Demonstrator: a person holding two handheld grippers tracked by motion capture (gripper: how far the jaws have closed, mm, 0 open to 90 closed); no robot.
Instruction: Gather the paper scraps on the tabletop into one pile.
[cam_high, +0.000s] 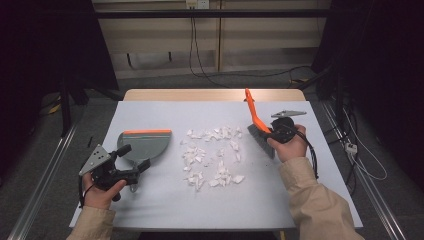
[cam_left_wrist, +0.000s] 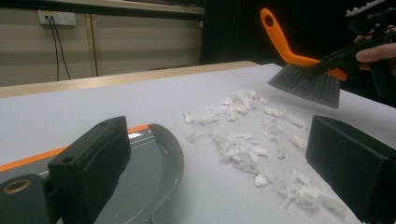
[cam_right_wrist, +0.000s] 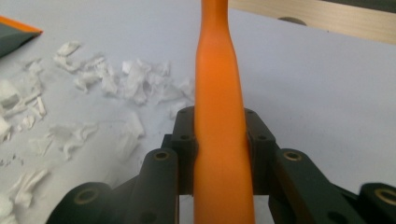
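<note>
A grey dustpan (cam_high: 145, 143) with an orange front lip lies on the left of the pale mat (cam_high: 165, 200). My left gripper (cam_high: 134, 157) stands open at its near edge, and the pan (cam_left_wrist: 144, 172) lies beside the left jaw, not gripped. White paper scraps (cam_high: 214, 155) are scattered over the mat's middle, and they spread out ahead of the left jaws (cam_left_wrist: 243, 144). My right gripper (cam_high: 274, 131) is shut on a brush's orange handle (cam_right_wrist: 218, 116), which runs up between the pads (cam_right_wrist: 187, 140). The brush's grey bristles (cam_left_wrist: 306, 84) hang just above the mat, right of the scraps.
The wooden table top (cam_high: 215, 94) shows beyond the mat's far edge. Metal rails (cam_high: 45, 175) run along both sides of the table. Cables (cam_high: 250, 75) trail over the floor behind, and a power strip (cam_high: 351, 147) lies at the right.
</note>
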